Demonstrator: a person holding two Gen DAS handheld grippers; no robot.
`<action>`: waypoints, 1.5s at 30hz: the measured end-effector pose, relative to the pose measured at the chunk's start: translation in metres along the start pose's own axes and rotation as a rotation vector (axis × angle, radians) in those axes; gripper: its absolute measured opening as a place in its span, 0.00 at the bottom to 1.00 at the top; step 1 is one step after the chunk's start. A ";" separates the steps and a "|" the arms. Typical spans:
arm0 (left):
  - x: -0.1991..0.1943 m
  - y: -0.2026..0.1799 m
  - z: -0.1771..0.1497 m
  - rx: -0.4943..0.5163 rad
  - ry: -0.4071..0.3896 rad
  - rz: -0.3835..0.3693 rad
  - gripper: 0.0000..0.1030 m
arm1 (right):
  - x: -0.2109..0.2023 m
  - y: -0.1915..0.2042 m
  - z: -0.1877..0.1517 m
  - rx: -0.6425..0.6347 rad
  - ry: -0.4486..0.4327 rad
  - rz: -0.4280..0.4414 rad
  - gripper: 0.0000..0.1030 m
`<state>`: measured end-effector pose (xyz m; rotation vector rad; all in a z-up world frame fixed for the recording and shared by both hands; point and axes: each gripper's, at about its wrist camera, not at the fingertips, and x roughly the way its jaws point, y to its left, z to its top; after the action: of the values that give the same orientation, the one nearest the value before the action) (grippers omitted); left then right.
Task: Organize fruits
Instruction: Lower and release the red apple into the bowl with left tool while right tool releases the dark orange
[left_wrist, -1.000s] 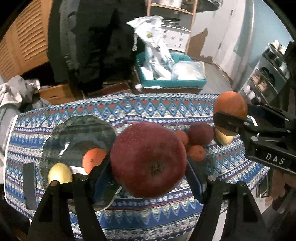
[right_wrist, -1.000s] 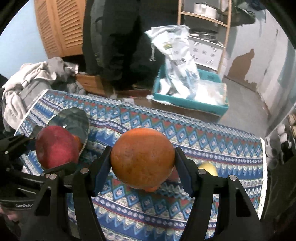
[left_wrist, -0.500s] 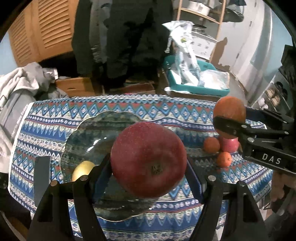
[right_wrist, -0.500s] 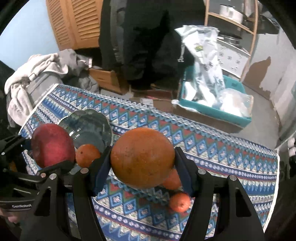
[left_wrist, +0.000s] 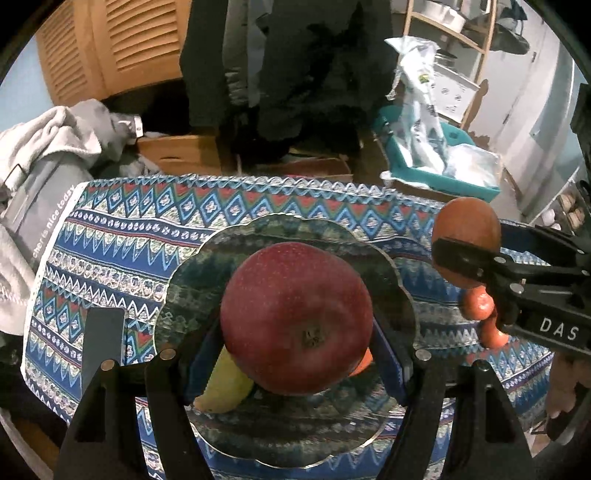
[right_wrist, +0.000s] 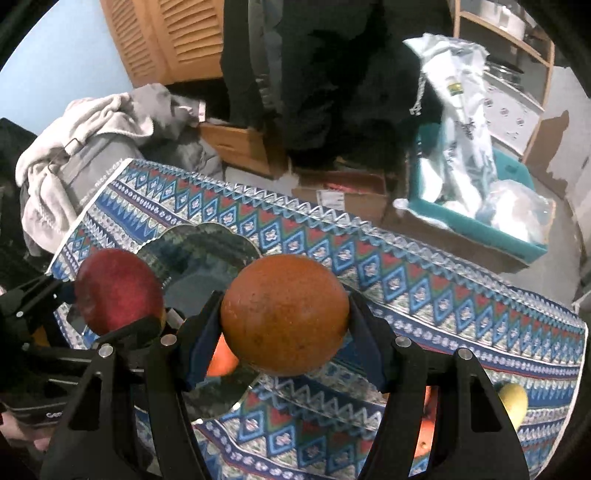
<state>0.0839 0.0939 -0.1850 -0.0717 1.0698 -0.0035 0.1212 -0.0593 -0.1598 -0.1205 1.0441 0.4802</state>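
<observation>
My left gripper (left_wrist: 295, 354) is shut on a big red apple (left_wrist: 295, 317), held over the glass plate (left_wrist: 391, 269) on the patterned tablecloth. A yellow fruit (left_wrist: 221, 391) and a bit of an orange fruit (left_wrist: 364, 362) lie on the plate under the apple. My right gripper (right_wrist: 284, 332) is shut on a large orange (right_wrist: 284, 314), near the plate's right rim (right_wrist: 207, 236). In the right wrist view the apple (right_wrist: 118, 291) shows at the left. Small oranges (left_wrist: 478, 304) lie on the cloth at the right, partly hidden.
A yellow fruit (right_wrist: 513, 400) lies near the table's right edge. A dark flat object (left_wrist: 101, 339) lies left of the plate. Beyond the table are cardboard boxes (left_wrist: 177, 153), a teal bin (left_wrist: 443, 181) with bags, a heap of grey clothes (left_wrist: 44, 155) and a person in dark clothing (left_wrist: 303, 74).
Both grippers have moved left and sunk a little with their fruits. The apple now hangs over the middle of the plate, and the large orange has come near the plate's right rim.
</observation>
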 end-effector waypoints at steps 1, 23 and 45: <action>0.002 0.002 0.000 -0.004 0.002 0.003 0.74 | 0.005 0.003 0.001 -0.001 0.007 0.006 0.64; 0.055 0.046 0.003 -0.055 0.094 0.056 0.74 | 0.077 0.041 0.014 -0.043 0.112 0.026 0.64; 0.076 0.043 -0.003 -0.052 0.170 0.025 0.74 | 0.100 0.037 0.010 0.043 0.185 0.097 0.66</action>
<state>0.1166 0.1338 -0.2553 -0.1062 1.2407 0.0417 0.1540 0.0094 -0.2349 -0.0774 1.2445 0.5418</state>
